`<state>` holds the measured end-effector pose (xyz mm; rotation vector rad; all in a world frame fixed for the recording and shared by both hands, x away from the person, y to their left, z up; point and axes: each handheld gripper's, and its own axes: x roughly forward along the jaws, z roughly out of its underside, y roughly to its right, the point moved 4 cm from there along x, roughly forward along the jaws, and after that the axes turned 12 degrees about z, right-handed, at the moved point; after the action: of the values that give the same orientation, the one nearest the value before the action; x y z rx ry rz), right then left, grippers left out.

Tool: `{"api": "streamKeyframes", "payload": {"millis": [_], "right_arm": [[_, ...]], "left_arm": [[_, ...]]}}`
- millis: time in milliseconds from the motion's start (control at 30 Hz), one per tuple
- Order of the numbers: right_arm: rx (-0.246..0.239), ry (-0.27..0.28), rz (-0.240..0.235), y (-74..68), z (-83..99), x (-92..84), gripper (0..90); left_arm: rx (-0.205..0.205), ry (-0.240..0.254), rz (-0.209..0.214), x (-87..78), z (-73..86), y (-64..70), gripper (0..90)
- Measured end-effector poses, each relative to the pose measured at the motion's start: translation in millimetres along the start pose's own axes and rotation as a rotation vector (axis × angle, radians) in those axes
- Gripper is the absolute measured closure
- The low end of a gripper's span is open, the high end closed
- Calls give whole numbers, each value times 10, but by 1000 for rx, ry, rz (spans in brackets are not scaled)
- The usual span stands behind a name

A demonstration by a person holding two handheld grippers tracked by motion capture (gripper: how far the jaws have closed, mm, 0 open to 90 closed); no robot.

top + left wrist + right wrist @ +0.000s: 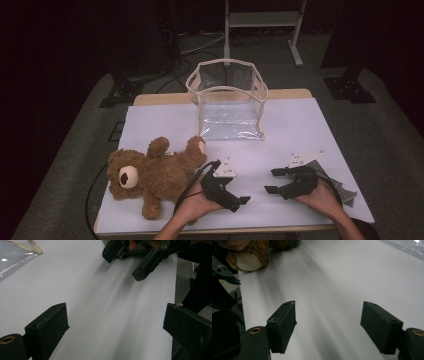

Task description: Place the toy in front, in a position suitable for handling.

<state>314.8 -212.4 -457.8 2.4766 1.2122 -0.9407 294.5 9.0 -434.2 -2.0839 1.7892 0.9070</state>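
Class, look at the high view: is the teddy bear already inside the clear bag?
No, the teddy bear lies on the white table at the left, apart from the empty clear bag standing farther back.

Each black claw (272,181) has flat padded jaws, brass rivets, a grey triangular plate.

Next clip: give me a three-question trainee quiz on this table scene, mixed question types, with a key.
1. True or false: the teddy bear lies inside the clear bag.
2. Which gripper is nearer the teddy bear? A) left gripper B) right gripper
3. In a word, how do the jaws of both grippers stand?

Key
1. False: it lies on the white table cover, in front of the bag and to its left.
2. A.
3. Open, with nothing between them.
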Motion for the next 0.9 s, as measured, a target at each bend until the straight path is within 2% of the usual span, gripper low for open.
{"api": "streamKeyframes", "payload": {"millis": [233, 567, 900], "right_arm": [[4, -10, -9, 5, 13, 16, 270], [-11, -19, -14, -31, 21, 18, 270], [-23, -25, -20, -59, 15, 48, 269]], "left_arm": [[15, 5, 18, -14, -35, 46, 50], [81, 14, 52, -161, -135, 137, 50], [110, 35, 39, -384, -213, 142, 55]]}}
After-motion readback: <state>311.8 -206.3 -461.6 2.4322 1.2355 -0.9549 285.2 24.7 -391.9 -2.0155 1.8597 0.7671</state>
